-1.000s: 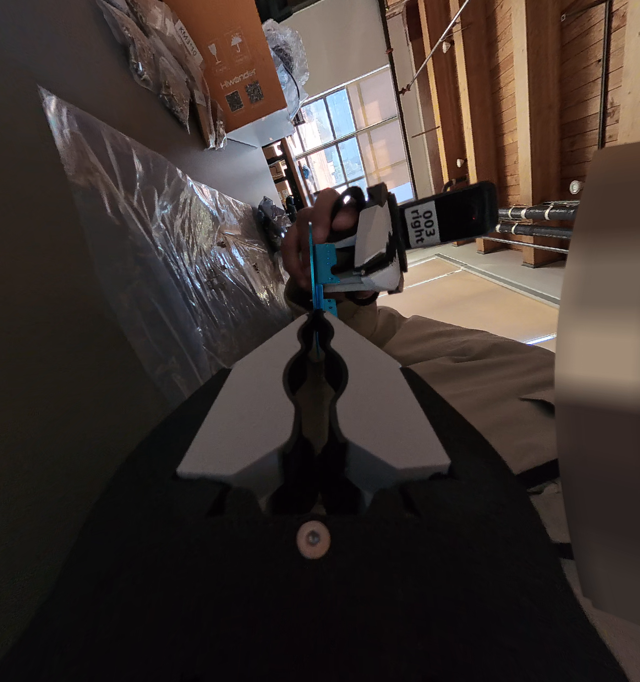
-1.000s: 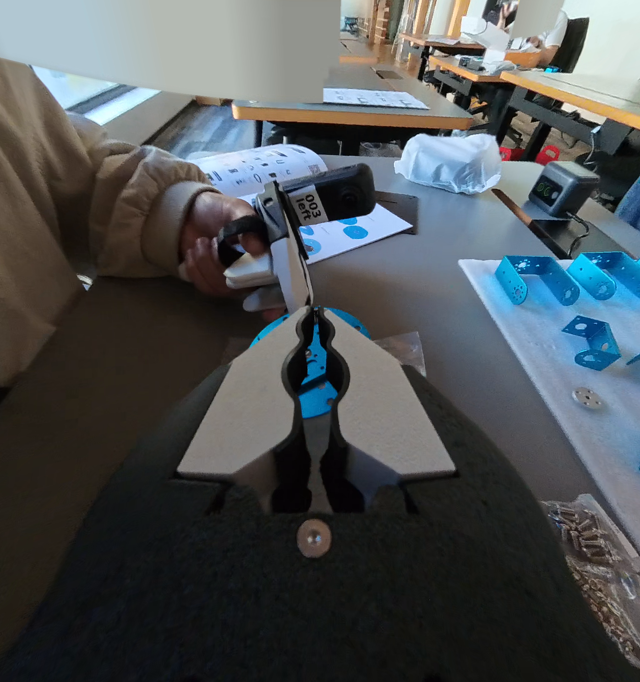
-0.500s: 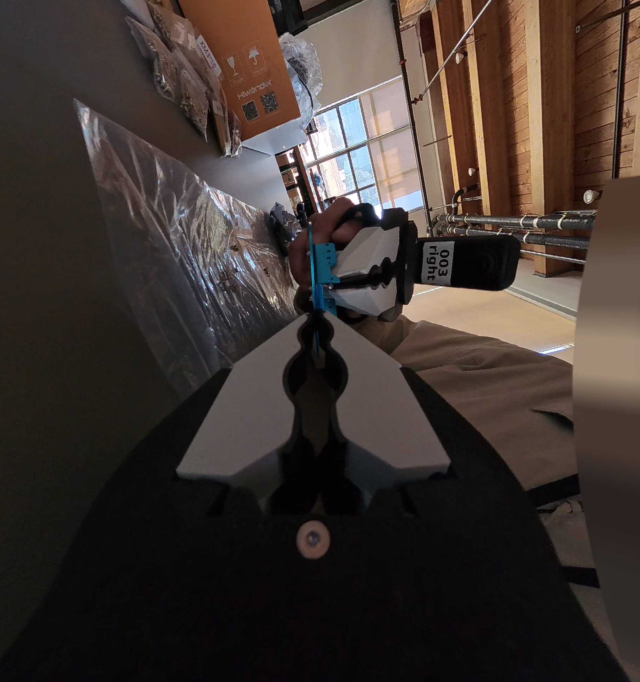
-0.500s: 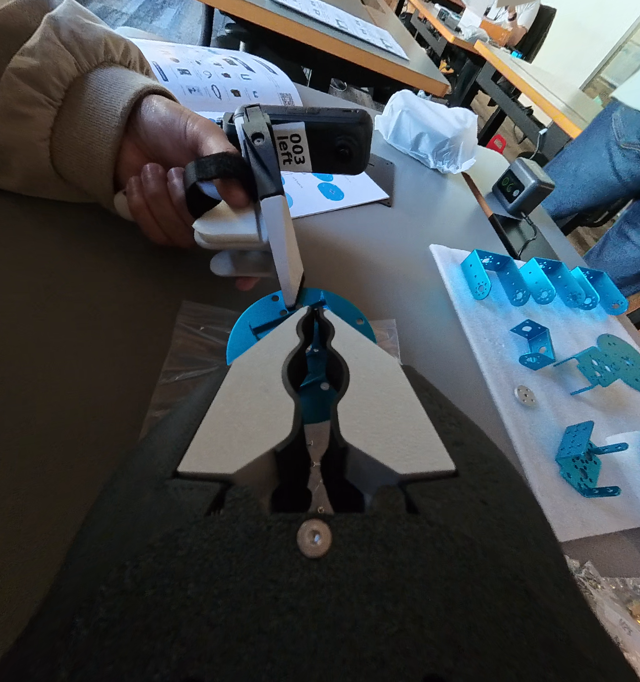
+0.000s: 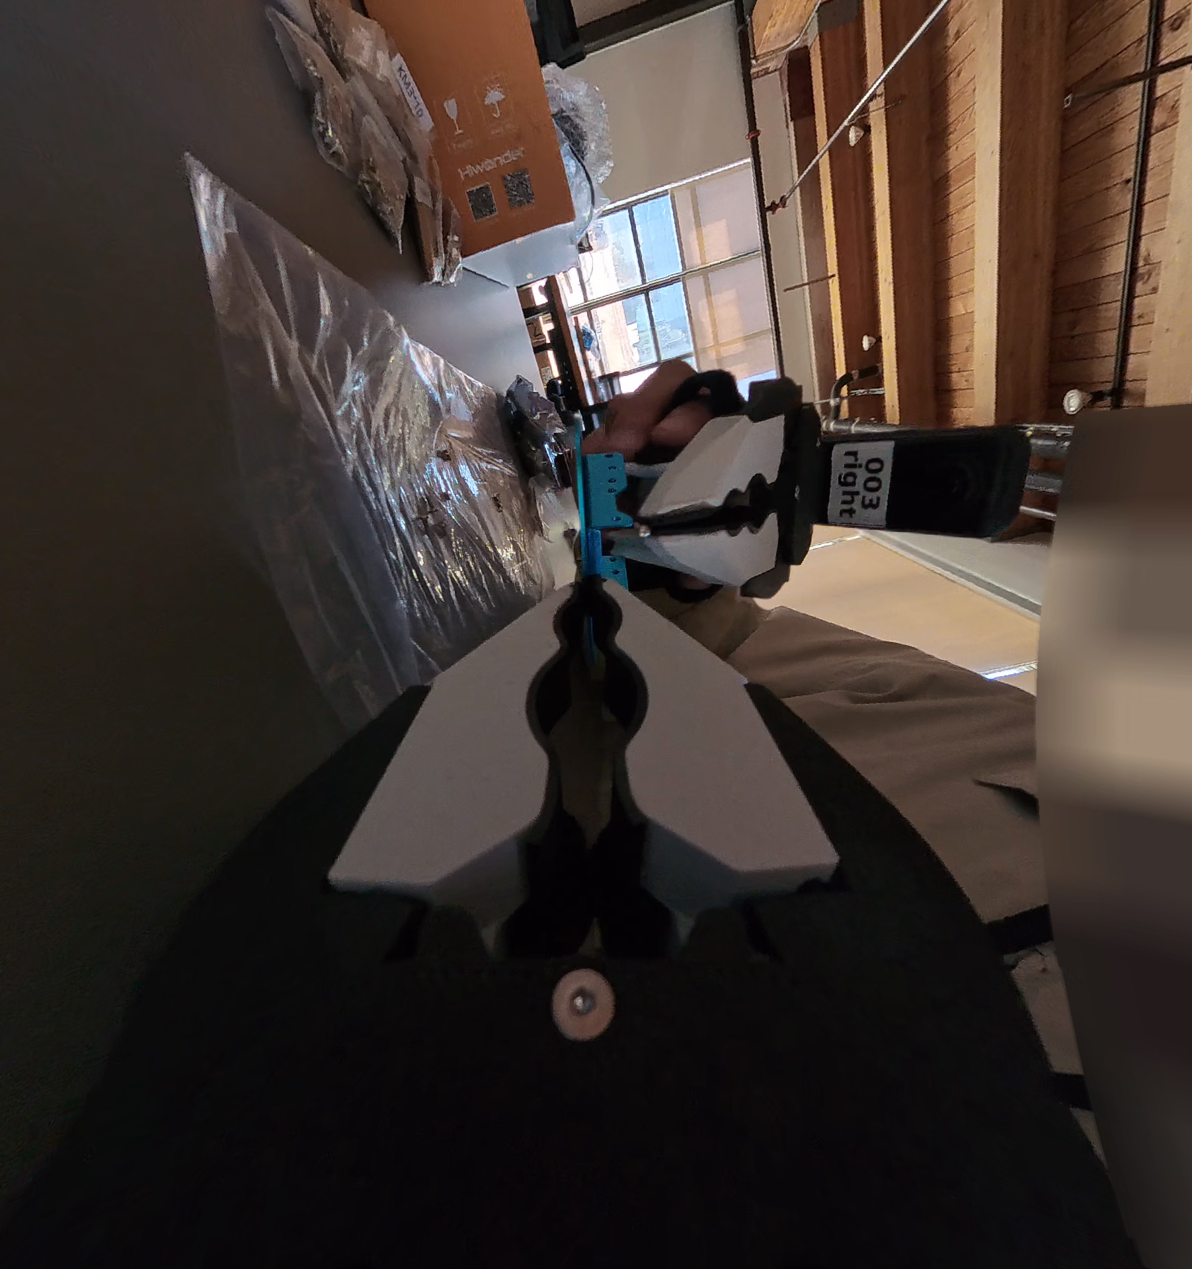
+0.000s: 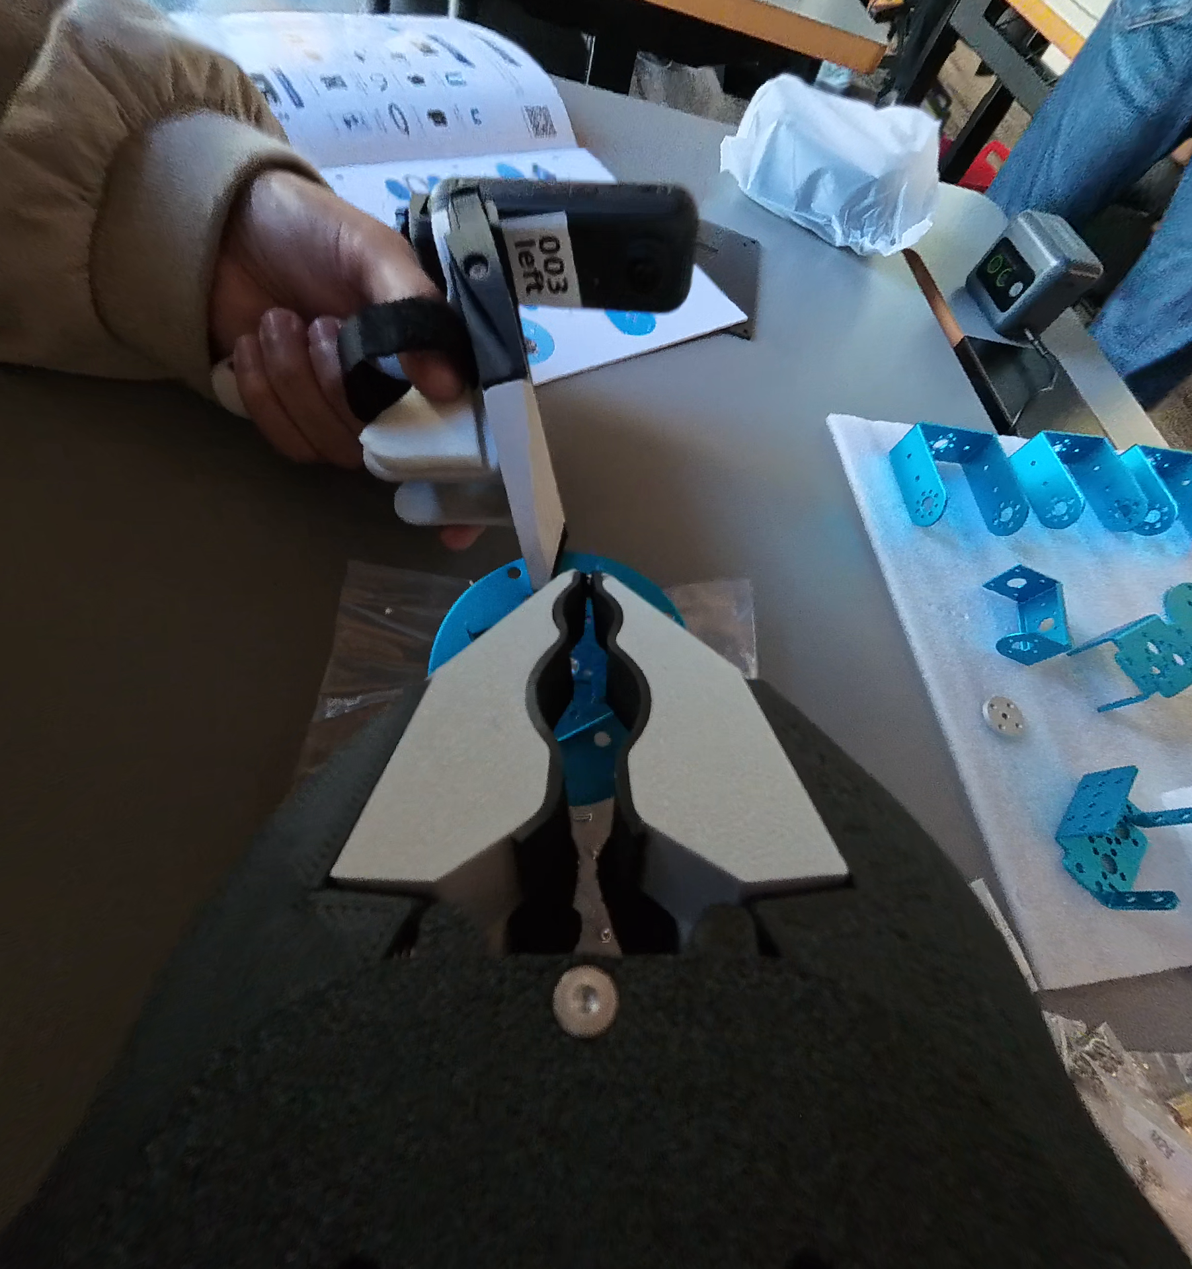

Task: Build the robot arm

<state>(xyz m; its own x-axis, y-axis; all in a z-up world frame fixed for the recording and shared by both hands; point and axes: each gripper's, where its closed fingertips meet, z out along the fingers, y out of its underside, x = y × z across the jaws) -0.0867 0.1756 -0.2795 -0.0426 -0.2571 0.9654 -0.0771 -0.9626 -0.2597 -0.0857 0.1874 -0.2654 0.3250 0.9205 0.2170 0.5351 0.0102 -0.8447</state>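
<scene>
My left gripper [image 5: 587, 590] is shut on the rim of a blue round metal plate [image 5: 585, 508], seen edge-on and held upright. A blue perforated bracket [image 5: 608, 481] sits on the plate's face. My right gripper [image 5: 633, 532] is shut on a small silver screw [image 5: 641, 529], its tips right at the bracket. In the right wrist view, the right gripper [image 6: 587, 580] points down at the blue plate [image 6: 476, 611], and the left gripper [image 6: 545, 556] comes down onto the plate's far edge. A clear bag [image 6: 373, 618] lies under the plate.
A white foam sheet [image 6: 957, 618] on the right bears several blue brackets [image 6: 1053, 481]. A bag of screws [image 6: 1163, 1133] lies at front right. A booklet [image 6: 442, 89], white wrapping [image 6: 833, 165] and a grey device [image 6: 1025, 281] lie behind. A cardboard box [image 5: 490, 123] stands farther off. The tips of both grippers are at nearly the same place.
The right gripper has come closer to the plate and turned, so its tips now point at the bracket. The left gripper still holds the plate.
</scene>
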